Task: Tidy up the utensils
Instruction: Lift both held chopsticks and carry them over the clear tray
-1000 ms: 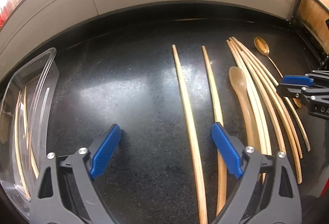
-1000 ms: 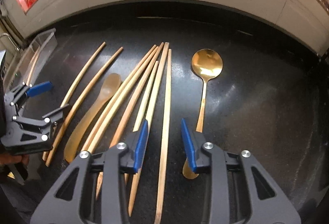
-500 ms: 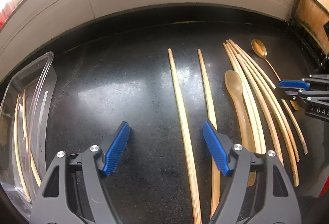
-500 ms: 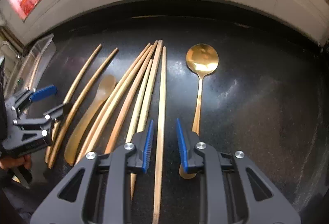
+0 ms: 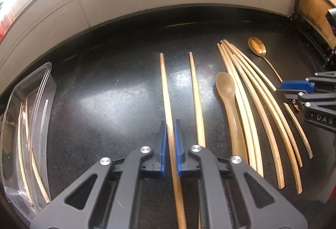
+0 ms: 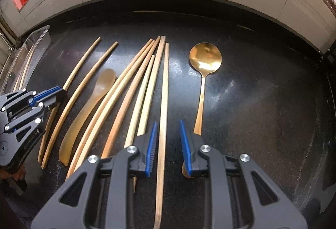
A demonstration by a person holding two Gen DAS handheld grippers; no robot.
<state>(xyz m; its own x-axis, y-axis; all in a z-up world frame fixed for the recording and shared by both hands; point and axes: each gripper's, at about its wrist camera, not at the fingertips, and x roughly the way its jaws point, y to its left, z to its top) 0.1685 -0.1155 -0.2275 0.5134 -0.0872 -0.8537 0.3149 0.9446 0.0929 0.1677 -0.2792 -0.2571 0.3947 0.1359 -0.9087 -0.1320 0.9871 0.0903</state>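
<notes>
**Left jaws pinch a chopstick; right jaws narrowing around another**

The left gripper (image 5: 170, 146) has its blue jaws pressed onto a single wooden chopstick (image 5: 167, 103) that lies on the dark speckled desk (image 5: 105, 92); the stick runs straight up between the pads. Just to its right lies a second lone chopstick (image 5: 196, 98), apart from the first. Further right rests a pale translucent spoon (image 5: 227, 94), and beside it a fanned bundle of chopsticks (image 5: 252, 92) whose far tips come together. Beyond the bundle sits a gold spoon (image 5: 257, 46), bowl toward the white wall.

At the left edge of the desk stands a clear plastic tray (image 5: 45, 82) with a few chopsticks (image 5: 27, 134) already inside.

The right gripper (image 6: 168, 145) hangs over the right side of the bundle. Its jaws are closing, with the outermost chopstick (image 6: 163, 103) between them; a gap shows on either side of the stick, so the pads do not yet press it. The gold spoon's handle (image 6: 200, 103) passes just outside the right pad. In this view the left gripper (image 6: 49, 94) appears at the left edge.
</notes>
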